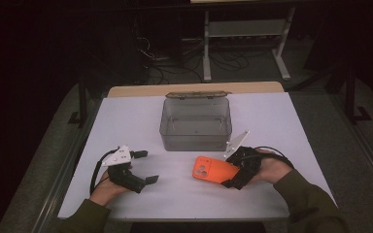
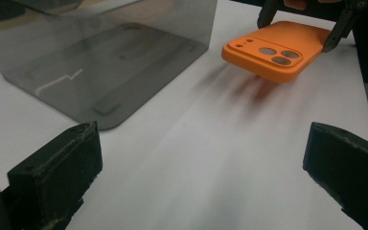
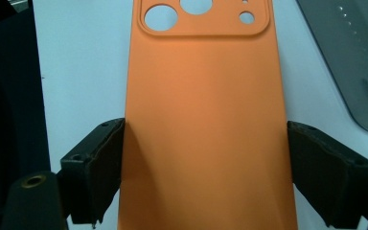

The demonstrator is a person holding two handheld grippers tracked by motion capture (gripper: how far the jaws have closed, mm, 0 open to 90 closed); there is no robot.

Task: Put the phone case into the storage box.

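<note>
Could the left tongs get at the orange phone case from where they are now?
Probably yes. The left tongs stand open, with bare table between them and the orange phone case. The right tongs grip its far end; the camera-cutout end faces left, free.

Phone case (image 3: 206,124) near end cut off by bottom edge; box (image 2: 100,57) top cropped.

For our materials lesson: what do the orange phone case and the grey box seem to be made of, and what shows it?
Orange phone case: probably silicone or soft plastic; a matte, even surface with no glare and moulded camera holes. Grey box: likely hard smoke-tinted plastic; the table shows through its glossy walls.
</note>
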